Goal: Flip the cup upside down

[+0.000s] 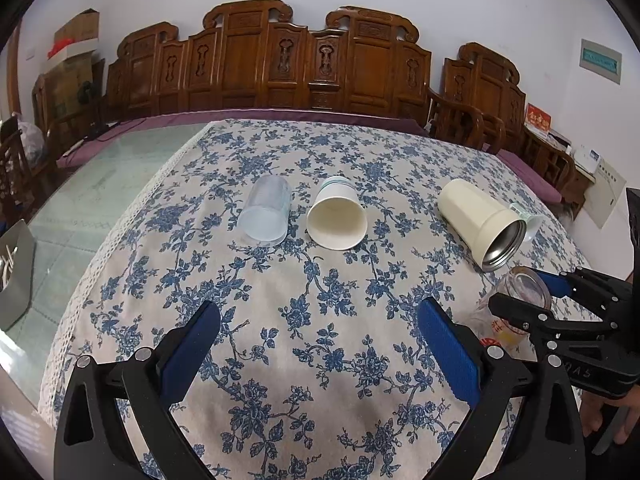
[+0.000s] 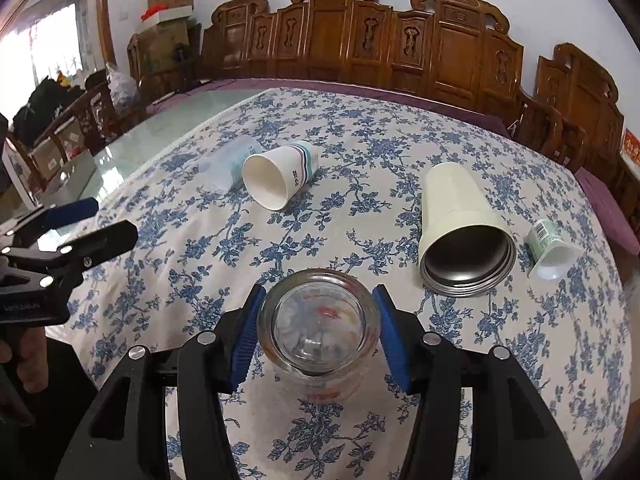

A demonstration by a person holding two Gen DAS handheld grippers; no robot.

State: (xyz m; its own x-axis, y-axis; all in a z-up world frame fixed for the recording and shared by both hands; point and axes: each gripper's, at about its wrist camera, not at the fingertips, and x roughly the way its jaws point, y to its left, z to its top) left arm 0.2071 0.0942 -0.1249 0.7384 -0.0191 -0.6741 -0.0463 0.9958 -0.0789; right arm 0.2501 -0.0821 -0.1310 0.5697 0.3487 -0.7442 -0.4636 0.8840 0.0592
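Between right claw [image 2: 318, 330] pads: glass cup [image 2: 318, 330]

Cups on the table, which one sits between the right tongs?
The clear glass cup with red and yellow print. It lies between the right tongs, mouth toward the camera; the frosted, paper, cream and small yogurt cups lie farther off.

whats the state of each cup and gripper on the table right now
glass cup: between the right gripper's pads, mouth toward the camera
right gripper: shut on the glass cup
left gripper: open, holding nothing
paper cup: lying on its side
clear plastic cup: lying on its side
cream steel tumbler: lying on its side
small yogurt cup: lying on its side
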